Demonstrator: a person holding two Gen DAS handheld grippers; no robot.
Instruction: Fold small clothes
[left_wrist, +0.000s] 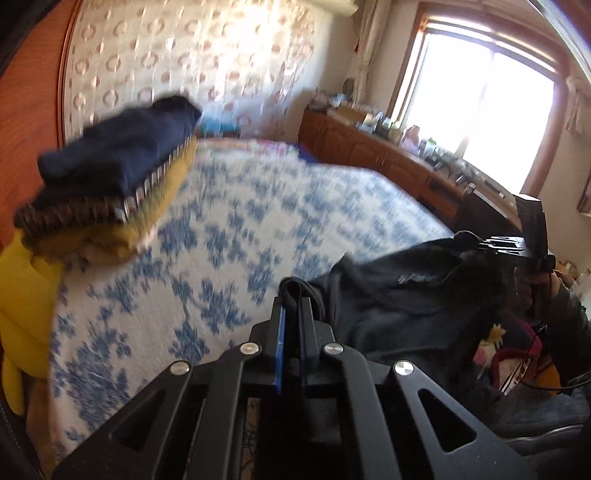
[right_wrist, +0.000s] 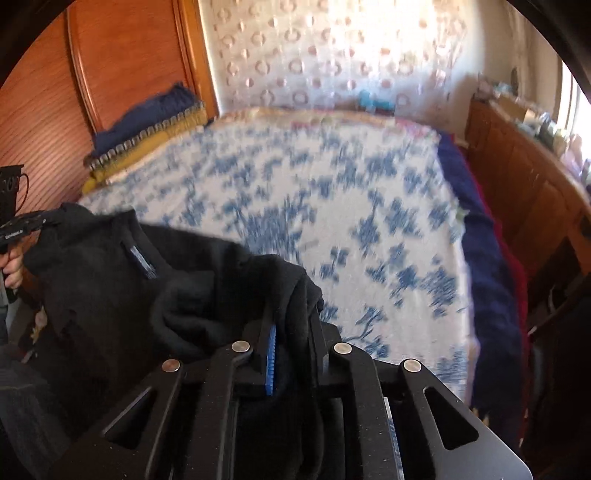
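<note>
Left wrist view, our left gripper (left_wrist: 293, 295): fingers drawn together, pinching a thin fold of the black garment (left_wrist: 399, 291) at its edge.
Left wrist view, garment position: it hangs off the near edge of the bed (left_wrist: 229, 229), stretched between our two grippers; the right gripper (left_wrist: 498, 245) shows at the far right, its tips buried in cloth.
Left wrist view, finished work: a stack of folded clothes (left_wrist: 110, 173) sits at the bed's far left corner by the headboard.
Right wrist view, our right gripper (right_wrist: 291, 321): fingers narrow, closed on a thicker bunch of the same garment, which spills over them.
Right wrist view, garment detail: a small label (right_wrist: 142, 260) shows near what we take for the collar; the left gripper (right_wrist: 22, 227) holds the opposite end.
Handling, our judgement: soft, light, fleecy and limp; it will sag and bunch unless kept taut, so we would grip it at matching hem or shoulder corners.
Hard to read: both views are motion-blurred; the garment's outline, sleeves and lower part are hidden or cut off, and how much cloth each pinch holds we cannot tell.
</note>
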